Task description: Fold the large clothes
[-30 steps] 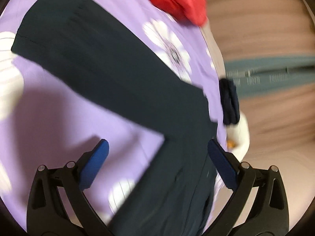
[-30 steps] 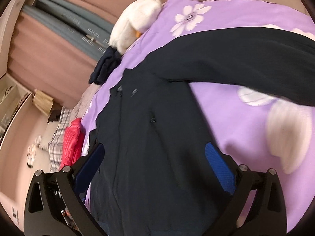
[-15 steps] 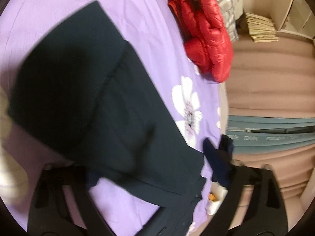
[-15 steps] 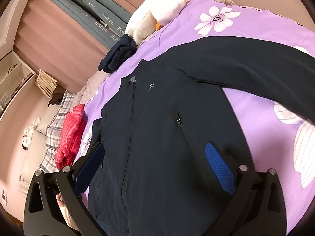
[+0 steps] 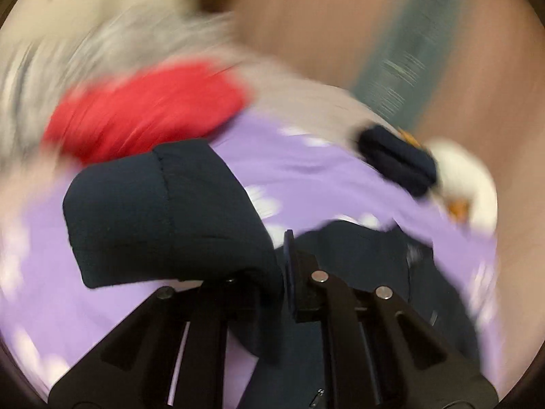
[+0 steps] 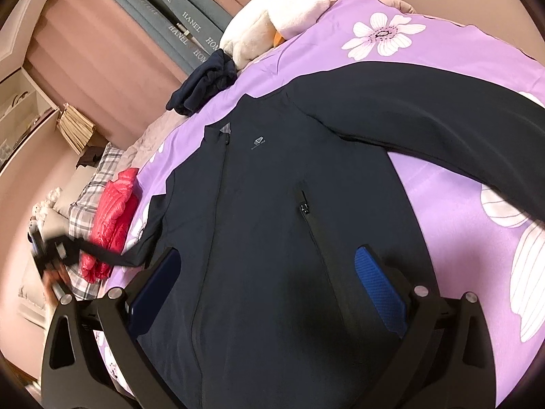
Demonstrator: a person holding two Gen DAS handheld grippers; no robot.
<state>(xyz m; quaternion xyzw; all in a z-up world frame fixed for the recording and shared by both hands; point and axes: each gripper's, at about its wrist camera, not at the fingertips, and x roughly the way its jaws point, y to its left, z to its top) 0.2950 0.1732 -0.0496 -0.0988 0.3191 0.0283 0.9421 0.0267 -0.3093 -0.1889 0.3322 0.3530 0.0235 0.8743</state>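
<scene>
A dark navy zip jacket (image 6: pixel 269 225) lies front-up on the purple flowered bedspread (image 6: pixel 453 204). Its right sleeve (image 6: pixel 442 119) stretches out flat to the right. My left gripper (image 5: pixel 281 266) is shut on the cuff end of the left sleeve (image 5: pixel 163 211) and holds it lifted above the bed; it also shows in the right wrist view (image 6: pixel 51 252) at the far left, with the sleeve (image 6: pixel 112 255) pulled taut. My right gripper (image 6: pixel 269 286) is open and empty, hovering over the jacket's lower front.
A red puffer jacket (image 6: pixel 112 214) and a plaid pillow (image 6: pixel 88 191) lie at the bed's left side. A folded dark garment (image 6: pixel 204 81) and a white plush toy (image 6: pixel 276 17) sit at the head. Curtains (image 6: pixel 112 51) and shelves (image 6: pixel 20 112) stand behind.
My left gripper went from open over the left sleeve to shut on its cuff and lifted it off the bed. My right gripper stayed open, drifting slightly over the jacket body.
</scene>
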